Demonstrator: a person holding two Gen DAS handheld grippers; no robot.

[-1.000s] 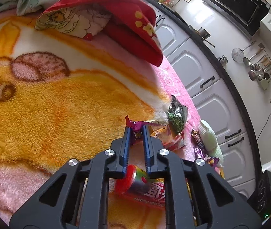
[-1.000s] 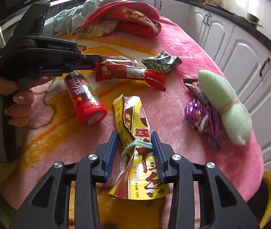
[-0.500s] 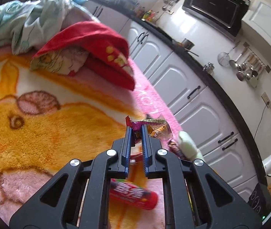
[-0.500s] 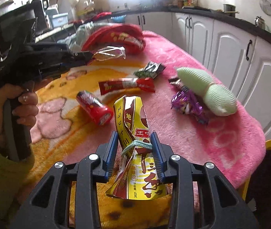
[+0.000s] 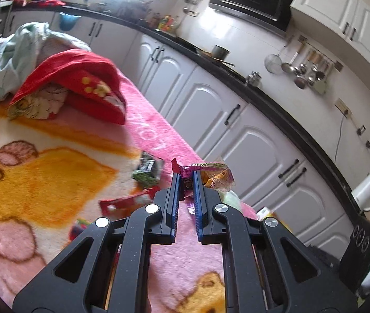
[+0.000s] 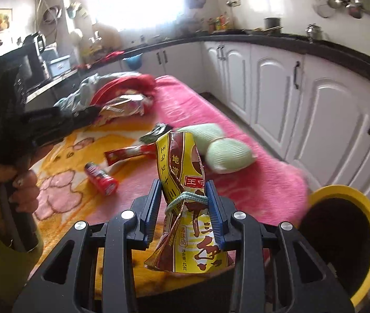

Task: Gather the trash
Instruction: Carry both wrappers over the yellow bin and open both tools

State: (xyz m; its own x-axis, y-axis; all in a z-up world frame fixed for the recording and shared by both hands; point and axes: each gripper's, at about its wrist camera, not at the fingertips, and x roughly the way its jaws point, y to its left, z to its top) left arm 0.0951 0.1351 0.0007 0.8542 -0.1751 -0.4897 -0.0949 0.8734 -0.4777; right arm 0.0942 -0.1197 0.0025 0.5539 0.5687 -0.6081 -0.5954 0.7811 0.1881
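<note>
My left gripper [image 5: 185, 176] is shut on a crumpled purple and clear wrapper [image 5: 208, 173], held above the blanket-covered table [image 5: 54, 172]. It also shows in the right wrist view [image 6: 122, 105]. My right gripper [image 6: 185, 190] is shut on a yellow and brown seasoning packet [image 6: 185, 182] tied with green string, lifted off the table. On the table lie a red stick wrapper [image 6: 130, 152], a red can [image 6: 101, 178] and a dark green wrapper [image 5: 147, 168]. A yellow-rimmed bin [image 6: 346, 232] stands at the lower right.
A pale green plush toy [image 6: 221, 148] lies near the table's pink edge. Red and teal clothes [image 5: 62, 78] are piled at the far end. White kitchen cabinets [image 5: 237, 130] run along the right.
Both grippers have risen from the table with their wrappers. The right view has swung toward the table edge, bringing the yellow bin into sight.
</note>
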